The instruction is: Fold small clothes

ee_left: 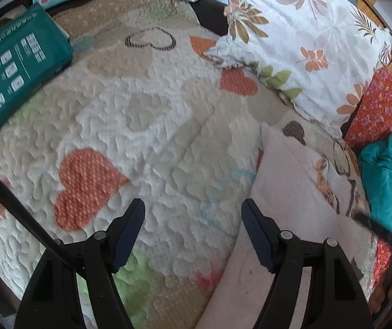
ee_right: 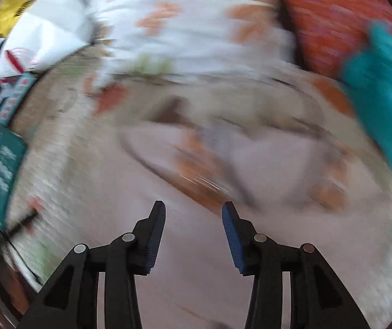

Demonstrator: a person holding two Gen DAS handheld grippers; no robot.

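**Pink garment laid flat on quilt; both grippers empty**

The pink garment (ee_left: 286,192) lies spread on the quilt (ee_left: 146,126), at the right of the left wrist view and across the centre of the right wrist view (ee_right: 223,164). It shows an orange and brown print on its far part. It appears flat, with one long straight edge facing the bare quilt; this suits a fold across the body. Whether a fold is already made cannot be told.

The left gripper (ee_left: 193,213) is wide open and holds nothing. It points at bare quilt just beside the garment's straight edge, a likely position for taking that edge.

The right gripper (ee_right: 193,213) is also open, less widely, and empty. It is aimed over the garment's near part. Its view is heavily blurred, so fine detail and contact with the cloth cannot be judged.

A teal garment (ee_left: 387,181) sits bunched at the right, apart from the pink one, probably awaiting its turn. A floral pillow (ee_left: 305,41) and a green box (ee_left: 12,76) lie at the quilt's far margins, outside the work area.
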